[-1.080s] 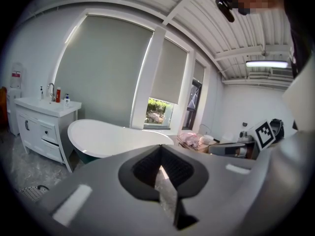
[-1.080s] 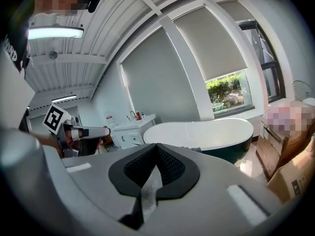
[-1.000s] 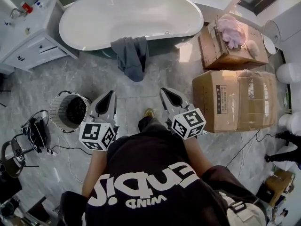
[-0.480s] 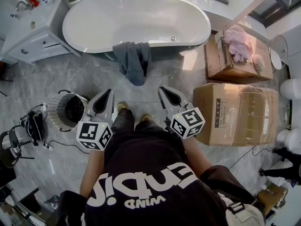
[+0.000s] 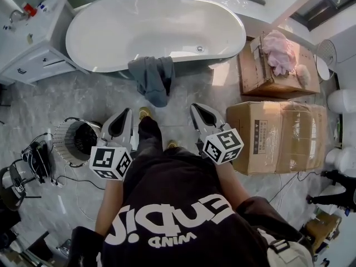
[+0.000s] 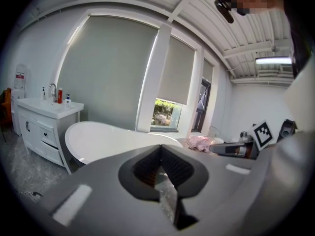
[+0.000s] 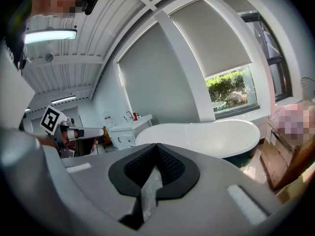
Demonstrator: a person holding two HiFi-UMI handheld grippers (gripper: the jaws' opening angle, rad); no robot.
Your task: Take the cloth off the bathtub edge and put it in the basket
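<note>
1. Two closed, empty grippers approach the job. At the left, the basket [image 5: 75, 141] stands on the floor just beside the left gripper [image 5: 128, 113], whose jaws are pressed together on nothing
2. Ahead, between both grippers and not yet within reach, the cloth [image 5: 151, 79] hangs over the near edge of the bathtub [image 5: 100, 67] and down its outer wall
3. Right gripper [image 5: 198, 109]: jaws likewise together, holding nothing
4. Best next move, I judge: open one gripper before arriving, pinch the bunched fold on the rim, and lift straight up so the tail clears the floor
5. Compared with a second ago, the bathtub and cloth sit closer to the grippers, the basket lies further back, and the jaws are unchanged
</note>
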